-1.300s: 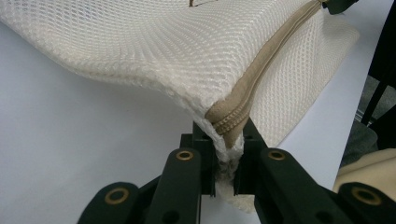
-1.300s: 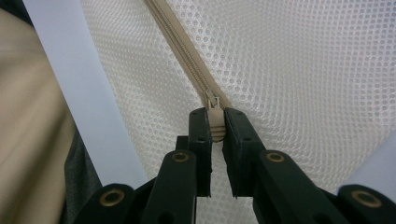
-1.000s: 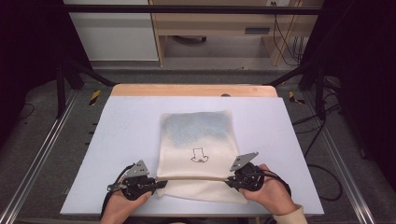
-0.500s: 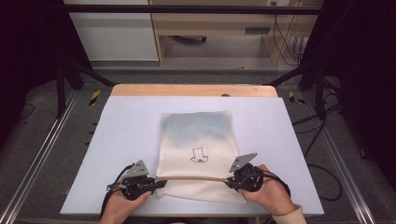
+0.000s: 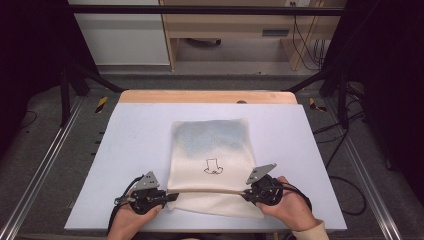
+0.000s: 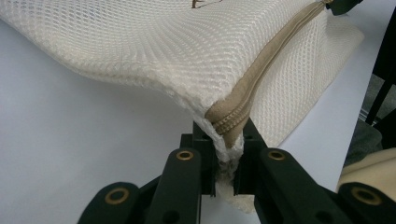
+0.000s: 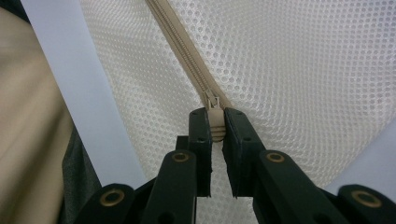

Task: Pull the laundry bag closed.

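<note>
A cream mesh bag [image 5: 210,145] with a tan zipper [image 5: 207,191] along its near side lies flat in the middle of the table, with a small outline drawing on it. My left gripper [image 5: 167,196] is shut on the bag's left corner [image 6: 226,156], at the zipper's end. My right gripper [image 5: 246,195] is shut on the zipper pull [image 7: 215,123] at the bag's right end. The zipper [image 7: 187,51] runs taut between the two grippers, slightly raised off the table.
The white table top [image 5: 130,145] has free room on both sides of the bag. A wooden strip [image 5: 207,96] runs along the far edge. Metal rails [image 5: 45,165] flank the table, with cables on the floor at the right.
</note>
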Motion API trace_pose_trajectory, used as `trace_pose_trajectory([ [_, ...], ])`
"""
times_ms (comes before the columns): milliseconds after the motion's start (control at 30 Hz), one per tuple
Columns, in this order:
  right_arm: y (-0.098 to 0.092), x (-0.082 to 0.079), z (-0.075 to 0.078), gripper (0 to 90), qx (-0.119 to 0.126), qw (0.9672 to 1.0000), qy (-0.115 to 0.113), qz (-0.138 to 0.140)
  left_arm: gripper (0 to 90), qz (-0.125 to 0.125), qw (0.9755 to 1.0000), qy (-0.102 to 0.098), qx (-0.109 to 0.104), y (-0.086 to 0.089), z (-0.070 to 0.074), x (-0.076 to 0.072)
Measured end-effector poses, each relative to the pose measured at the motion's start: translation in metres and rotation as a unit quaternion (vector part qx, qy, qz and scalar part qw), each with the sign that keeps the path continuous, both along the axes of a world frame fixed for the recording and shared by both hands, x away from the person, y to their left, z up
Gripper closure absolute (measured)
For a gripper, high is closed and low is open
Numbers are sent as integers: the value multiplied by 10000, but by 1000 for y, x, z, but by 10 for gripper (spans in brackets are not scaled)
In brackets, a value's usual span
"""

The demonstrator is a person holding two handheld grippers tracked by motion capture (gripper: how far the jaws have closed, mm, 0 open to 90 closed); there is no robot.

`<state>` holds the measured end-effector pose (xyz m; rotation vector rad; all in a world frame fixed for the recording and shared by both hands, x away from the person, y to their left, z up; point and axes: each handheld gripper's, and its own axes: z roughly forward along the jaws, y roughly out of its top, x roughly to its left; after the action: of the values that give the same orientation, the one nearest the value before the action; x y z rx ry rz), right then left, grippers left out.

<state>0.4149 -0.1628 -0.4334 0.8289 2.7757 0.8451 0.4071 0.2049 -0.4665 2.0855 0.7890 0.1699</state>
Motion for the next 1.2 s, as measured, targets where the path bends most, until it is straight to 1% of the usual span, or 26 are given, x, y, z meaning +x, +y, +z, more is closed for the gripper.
trace_pose_trajectory([
  [33,0,0,0,822,20,10000,8,-36,822,-8,10000,6,6,0,0,0],
  [100,-1,0,0,822,-1,10000,-8,-33,822,-7,10000,8,7,0,0,0],
  [133,-1,0,0,822,32,10000,-12,-24,822,-9,10000,4,11,0,0,0],
  [167,-3,-1,0,822,-6,10000,-16,-53,822,-2,10000,-3,0,0,0,0],
  [267,-4,-1,0,822,33,10000,-36,-20,822,-12,10000,8,10,0,0,0],
  [567,-4,-1,-1,822,-2,10000,-3,-57,823,-17,10000,10,14,0,0,0],
  [867,-6,-1,0,822,-2,10000,-17,-65,823,-14,10000,-6,14,-1,0,0],
  [1133,-12,-1,-1,821,33,9999,-25,-160,823,1,10000,-3,6,0,0,1],
  [1200,-14,-1,0,822,10,9998,-10,-175,823,9,10000,-13,3,0,0,0],
])
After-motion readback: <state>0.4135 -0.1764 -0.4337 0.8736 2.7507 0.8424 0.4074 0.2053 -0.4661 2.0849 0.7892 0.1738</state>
